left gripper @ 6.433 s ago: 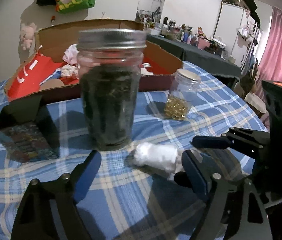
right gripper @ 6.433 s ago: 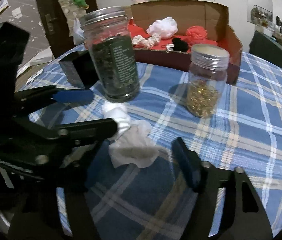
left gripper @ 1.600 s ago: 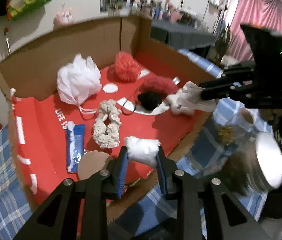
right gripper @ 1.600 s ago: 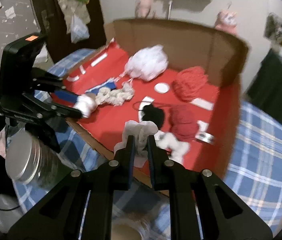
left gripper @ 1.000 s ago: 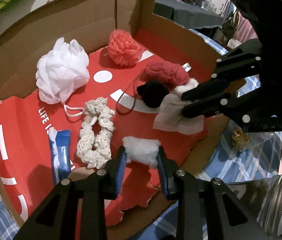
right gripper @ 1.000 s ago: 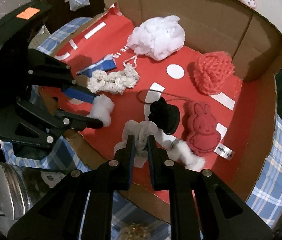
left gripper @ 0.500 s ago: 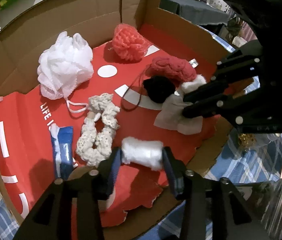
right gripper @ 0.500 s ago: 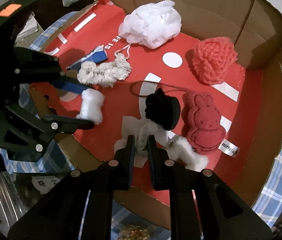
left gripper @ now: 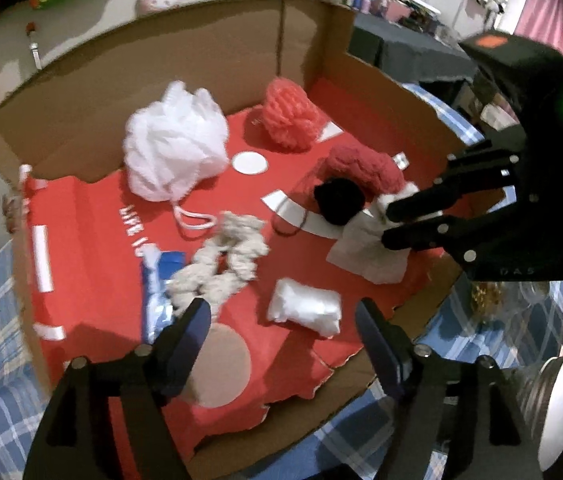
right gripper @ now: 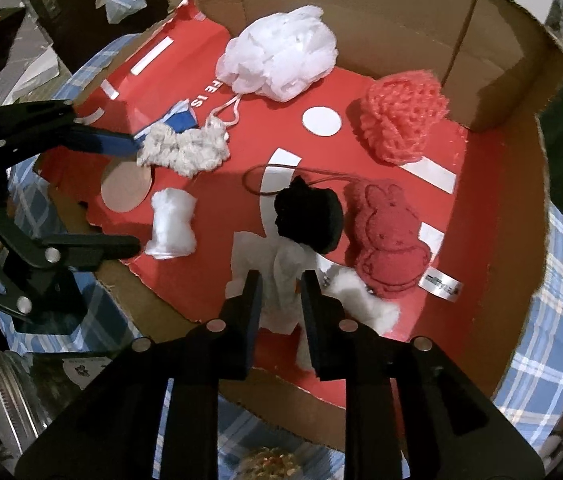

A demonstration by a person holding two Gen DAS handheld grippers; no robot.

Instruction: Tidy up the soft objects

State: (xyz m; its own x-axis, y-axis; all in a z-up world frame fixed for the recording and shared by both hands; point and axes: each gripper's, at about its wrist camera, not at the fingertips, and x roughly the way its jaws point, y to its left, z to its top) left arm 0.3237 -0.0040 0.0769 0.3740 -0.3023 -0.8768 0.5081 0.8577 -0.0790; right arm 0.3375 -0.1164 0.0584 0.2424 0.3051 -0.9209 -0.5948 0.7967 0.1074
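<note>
A white cotton wad (left gripper: 304, 307) lies on the red floor of the cardboard box (left gripper: 185, 60), near its front edge; it also shows in the right wrist view (right gripper: 172, 223). My left gripper (left gripper: 281, 320) is open above and around it, not touching. My right gripper (right gripper: 280, 294) is shut on a white tissue (right gripper: 277, 272), held low over the box floor; the tissue also shows in the left wrist view (left gripper: 365, 252).
In the box lie a white mesh puff (right gripper: 281, 52), a coral knitted ball (right gripper: 401, 116), a red bunny sponge (right gripper: 389, 236), a black pom-pom (right gripper: 309, 212), a cream scrunchie (right gripper: 185, 148) and a blue packet (left gripper: 159, 292). A metal-lidded jar (left gripper: 557, 400) stands on the blue checked tablecloth.
My left gripper has opened and let go of the cotton wad, which now rests on the box floor. My right gripper has sunk lower into the box with the tissue.
</note>
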